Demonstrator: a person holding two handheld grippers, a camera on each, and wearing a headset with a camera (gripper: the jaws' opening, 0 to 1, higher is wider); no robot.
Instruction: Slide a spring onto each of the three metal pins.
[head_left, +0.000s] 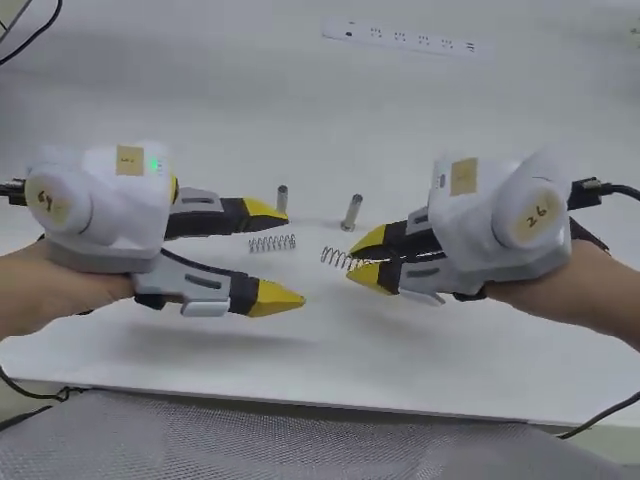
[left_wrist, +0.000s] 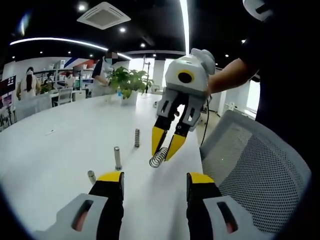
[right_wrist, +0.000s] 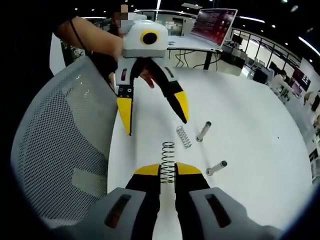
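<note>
Done so far: nothing yet, I think. No pin has a spring on it.
L tongs (left_wrist: 155, 178): wide apart, holding nothing, up over the table (head_left: 400, 350).
R tongs (right_wrist: 168, 170): squeezed tight on the held spring (right_wrist: 168, 152) by one end. The rest pokes out in front, up in the air.
Loose spring (head_left: 272, 243): lies flat on the table btw the 2 tongs, near the pins.
Pins counted: 2, the left pin (head_left: 282, 198) and the right pin (head_left: 351, 212), both bare and a bit apart.
Springs counted: 2, 1 held and 1 lying.
Left to do: prob. all 3 pins need a spring. 1st spring is only picked up, not on yet.
</note>
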